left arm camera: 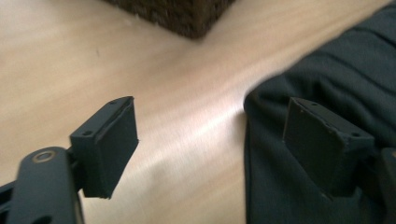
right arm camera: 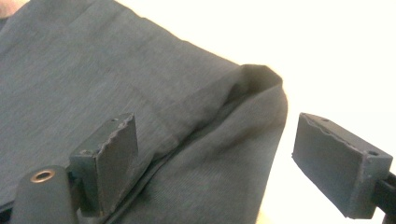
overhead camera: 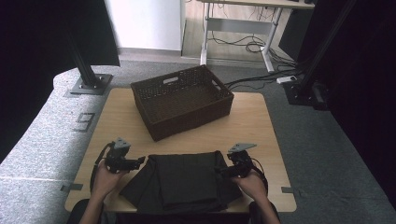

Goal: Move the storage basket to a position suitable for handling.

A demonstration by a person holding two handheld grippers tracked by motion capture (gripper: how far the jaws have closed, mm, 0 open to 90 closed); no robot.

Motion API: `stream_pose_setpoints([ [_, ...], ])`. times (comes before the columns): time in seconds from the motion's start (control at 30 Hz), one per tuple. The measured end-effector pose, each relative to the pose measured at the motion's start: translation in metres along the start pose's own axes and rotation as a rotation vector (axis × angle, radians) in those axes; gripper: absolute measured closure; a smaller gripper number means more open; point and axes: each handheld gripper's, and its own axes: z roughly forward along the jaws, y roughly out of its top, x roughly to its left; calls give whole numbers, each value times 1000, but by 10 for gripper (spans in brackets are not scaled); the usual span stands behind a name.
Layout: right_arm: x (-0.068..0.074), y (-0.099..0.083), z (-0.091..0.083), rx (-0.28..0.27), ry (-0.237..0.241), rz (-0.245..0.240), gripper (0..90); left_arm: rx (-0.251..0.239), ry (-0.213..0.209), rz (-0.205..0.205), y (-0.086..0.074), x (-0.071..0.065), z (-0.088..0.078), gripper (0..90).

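Observation:
A dark folded garment [overhead camera: 184, 182] lies on the near half of the wooden table [overhead camera: 116, 116]. My left gripper [overhead camera: 139, 162] hovers at the cloth's left edge, open; in the left gripper view [left arm camera: 212, 144] one jaw stands over bare wood and the other over the dark cloth [left arm camera: 336, 84]. My right gripper [overhead camera: 223, 171] sits at the garment's right side, also open; in the right gripper view [right arm camera: 215, 154] its jaws straddle a folded corner of the cloth [right arm camera: 252, 93]. Neither holds anything.
A dark brown woven basket [overhead camera: 224, 103] with cut-out handles stands on the far half of the table, empty. Its corner [left arm camera: 187, 18] shows ahead of my left gripper. Black frame posts, a white desk and floor cables lie beyond the table.

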Motion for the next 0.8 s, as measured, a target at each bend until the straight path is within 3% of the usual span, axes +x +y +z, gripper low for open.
stream_pose_setpoints([
  [0.07, -2, 1, 0, -3, -2, 1, 140, -2, 5, 1, 8, 1, 1, 160],
  [0.13, -4, 3, 1, -5, -2, 11, 140, -25, 14, -25, 30, 5, 3, 166],
  [0.17, -5, 2, 1, -6, 1, 16, 140, -25, 14, -25, 30, 5, 3, 174],
  [0.23, -7, 0, 1, -3, -2, 20, 140, -37, 30, -33, 47, 8, 4, 186],
  [0.37, -11, -7, 1, 6, -18, 34, 140, -56, 18, -37, 69, 11, 5, 281],
  [0.5, -17, -16, 1, 15, -30, 57, 140, -61, 39, -30, 87, 12, 6, 356],
  [0.8, -27, -28, -2, 23, -48, 93, 140, -53, 80, -53, 113, 14, 20, 382],
])
